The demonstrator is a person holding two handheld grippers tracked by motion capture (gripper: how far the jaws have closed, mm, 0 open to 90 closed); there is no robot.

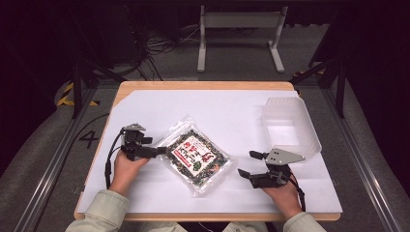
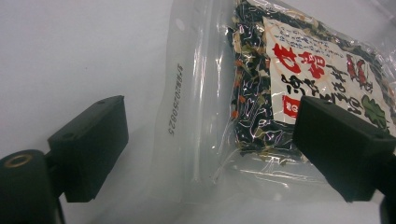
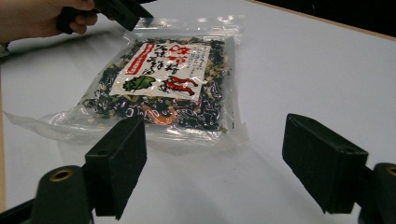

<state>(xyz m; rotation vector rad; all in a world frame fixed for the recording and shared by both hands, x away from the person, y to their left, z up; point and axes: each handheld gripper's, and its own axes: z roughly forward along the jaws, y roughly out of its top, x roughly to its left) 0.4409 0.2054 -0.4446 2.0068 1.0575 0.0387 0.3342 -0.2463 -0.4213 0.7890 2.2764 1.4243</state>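
One clear packet (image 1: 196,155), dark dried greens, white-red label; both tools (image 1: 162,151) (image 1: 247,164) apart.

Printed along the clear sealed edge of the food pouch (image 2: 261,93): a sideways row of small digits, too blurred to read surely. On the pouch's white label (image 3: 161,65): large red brush characters in an East Asian script, lines of small dark print, a small red box with white characters and a green leaf drawing, none clear enough to spell out. Painted on the grey floor (image 1: 29,159) left of the table: a dark numeral "4" (image 1: 89,139), with yellow and black hazard stripes (image 1: 67,94) farther off.
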